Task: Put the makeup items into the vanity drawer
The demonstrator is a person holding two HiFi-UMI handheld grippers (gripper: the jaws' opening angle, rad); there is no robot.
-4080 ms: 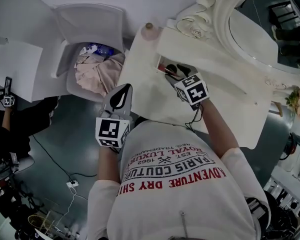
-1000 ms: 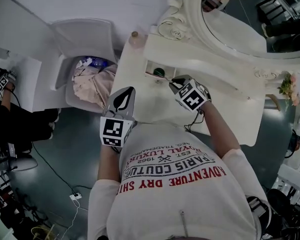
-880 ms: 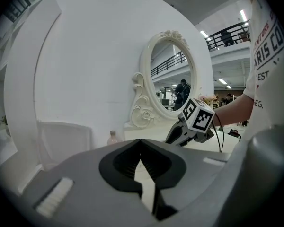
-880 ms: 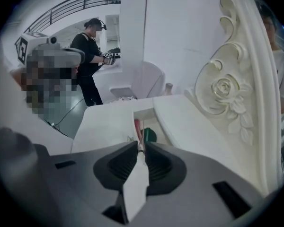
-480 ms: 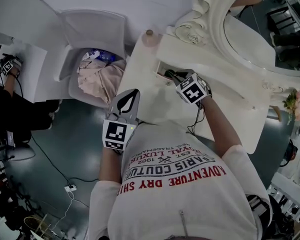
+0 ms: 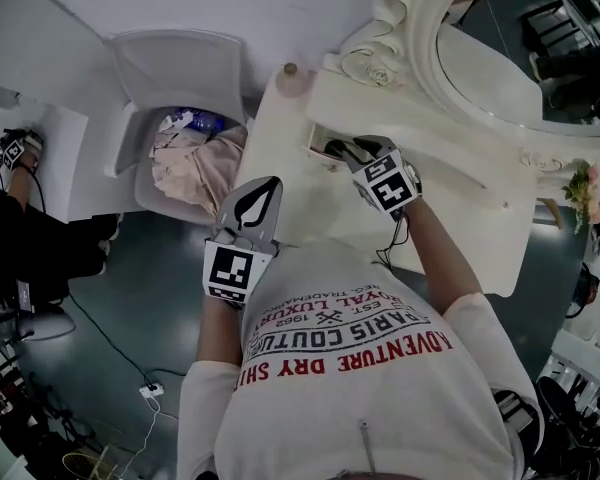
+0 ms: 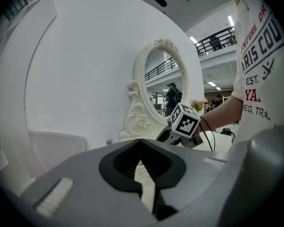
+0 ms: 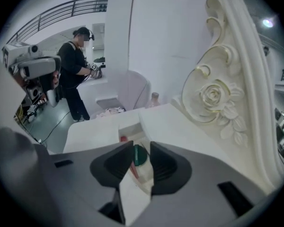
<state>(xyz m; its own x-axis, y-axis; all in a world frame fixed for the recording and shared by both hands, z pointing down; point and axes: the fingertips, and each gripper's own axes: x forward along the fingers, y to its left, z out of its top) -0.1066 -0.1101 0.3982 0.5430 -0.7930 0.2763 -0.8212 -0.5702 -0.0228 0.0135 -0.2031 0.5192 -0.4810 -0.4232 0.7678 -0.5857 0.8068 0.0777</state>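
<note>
The white vanity (image 6: 280, 168) stood against a pale wall, above a grey floor. To its left a white tub chair (image 6: 180, 68) held a heap of pinkish cloth (image 6: 190, 163). My left gripper (image 6: 269, 183) hung over the vanity's near edge, its jaws closed together on nothing. A small bottle (image 6: 290, 71) sat at the top's far left corner. Just right of it the drawer (image 6: 321, 140) lay open, with a green-capped item (image 8: 140, 155) and a red item (image 8: 124, 139) inside. My right gripper (image 6: 342, 151) pointed down at that drawer. Its jaws had just been opening and stood partly apart. The green cap showed in the gap, pressed by neither pad. Further right rose the carved oval mirror (image 6: 500, 58), with flowers (image 6: 587, 193) at the far right.
</note>
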